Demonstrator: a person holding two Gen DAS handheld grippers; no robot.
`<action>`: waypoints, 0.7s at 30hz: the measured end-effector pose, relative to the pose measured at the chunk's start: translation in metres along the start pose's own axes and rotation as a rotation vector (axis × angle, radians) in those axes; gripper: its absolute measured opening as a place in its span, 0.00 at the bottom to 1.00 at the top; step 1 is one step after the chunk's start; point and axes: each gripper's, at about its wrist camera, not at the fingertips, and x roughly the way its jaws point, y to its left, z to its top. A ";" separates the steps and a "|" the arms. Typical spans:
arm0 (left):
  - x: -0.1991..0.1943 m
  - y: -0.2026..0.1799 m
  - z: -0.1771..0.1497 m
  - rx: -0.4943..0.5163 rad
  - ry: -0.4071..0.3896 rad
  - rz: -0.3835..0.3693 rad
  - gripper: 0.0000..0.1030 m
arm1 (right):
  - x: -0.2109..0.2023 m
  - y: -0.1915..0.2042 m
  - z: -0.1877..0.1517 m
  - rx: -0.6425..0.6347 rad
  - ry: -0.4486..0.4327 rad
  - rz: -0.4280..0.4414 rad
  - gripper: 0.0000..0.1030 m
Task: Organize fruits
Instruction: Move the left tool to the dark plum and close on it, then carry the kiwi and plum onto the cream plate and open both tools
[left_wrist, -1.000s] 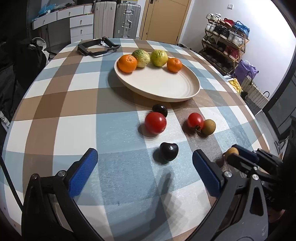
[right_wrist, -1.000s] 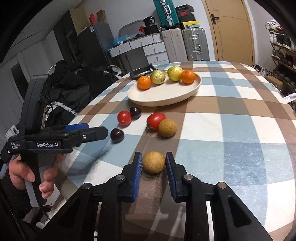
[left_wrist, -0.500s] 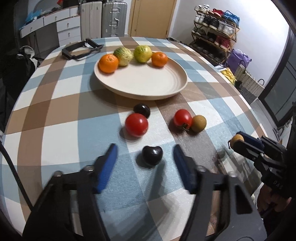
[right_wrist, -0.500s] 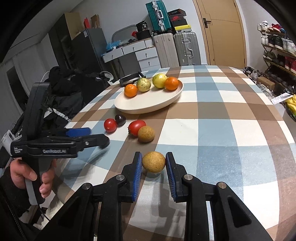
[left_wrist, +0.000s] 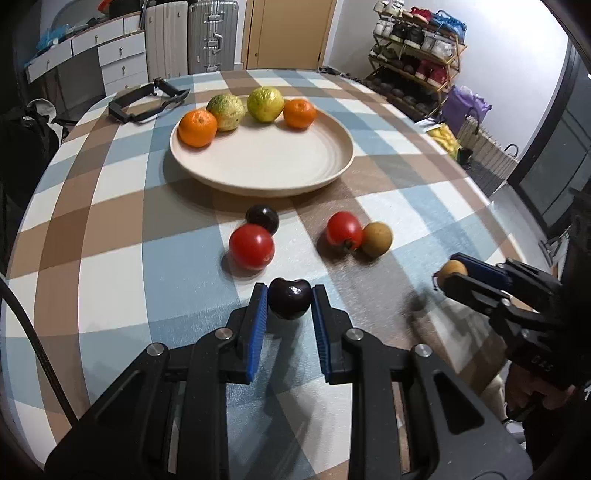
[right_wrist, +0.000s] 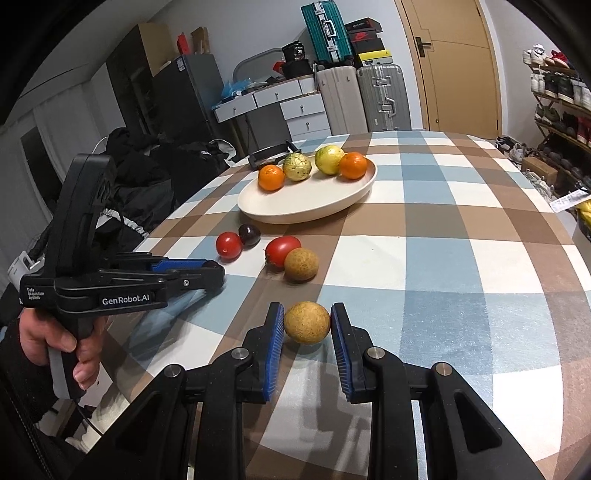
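Black left gripper, marked "GenRobot.AI", pinches dark fruit; right gripper clamps tan fruit.

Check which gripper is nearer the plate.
Left, narrowly. Left gripper holds a dark cherry just short of the plate; right gripper holds a brown fruit farther back.

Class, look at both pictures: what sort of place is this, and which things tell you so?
Probably a room in someone's home. A round table with a checked cloth stands among suitcases, a shoe rack and a chest of drawers.
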 end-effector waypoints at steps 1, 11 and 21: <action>-0.003 0.001 0.002 -0.002 -0.008 -0.010 0.21 | 0.000 0.000 0.002 0.002 -0.001 0.005 0.26; -0.010 0.013 0.046 -0.017 -0.061 -0.051 0.21 | 0.009 -0.007 0.045 0.019 -0.034 0.048 0.26; 0.025 0.030 0.119 -0.033 -0.106 -0.055 0.21 | 0.047 -0.027 0.110 0.030 -0.032 0.064 0.26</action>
